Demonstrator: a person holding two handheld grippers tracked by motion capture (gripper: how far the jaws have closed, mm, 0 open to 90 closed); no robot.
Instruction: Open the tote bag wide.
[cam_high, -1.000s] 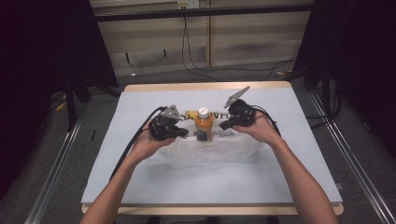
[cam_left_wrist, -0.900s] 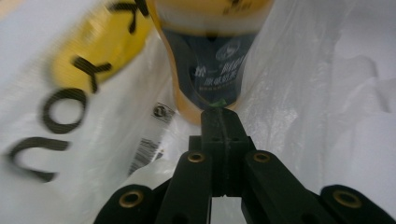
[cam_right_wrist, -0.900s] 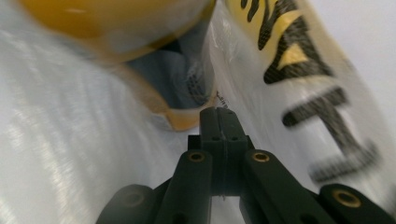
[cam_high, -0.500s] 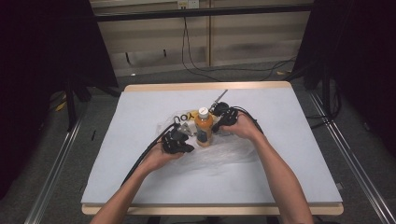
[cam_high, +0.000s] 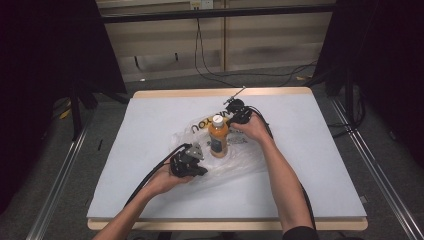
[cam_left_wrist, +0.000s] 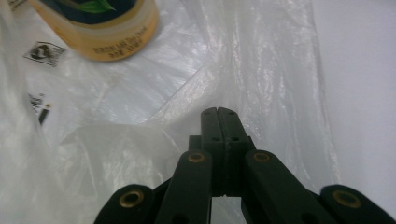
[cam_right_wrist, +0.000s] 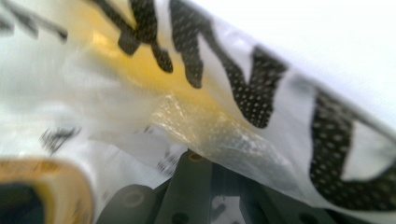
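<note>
The left gripper (cam_left_wrist: 218, 114), jaws closed on the plastic bag (cam_left_wrist: 261, 70), has the upright juice bottle (cam_left_wrist: 100, 25) just ahead-left.

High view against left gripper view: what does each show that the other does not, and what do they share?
High view alone: the white cap of the orange juice bottle standing upright on the clear printed plastic bag, the right gripper behind the bottle at the bag's far edge, both forearms, and the white table.

Left gripper view alone: the left gripper with jaws closed together on a fold of the bag film, and small print on the bottle's base label.

Shared: bottle, bag, white surface, left gripper.
</note>
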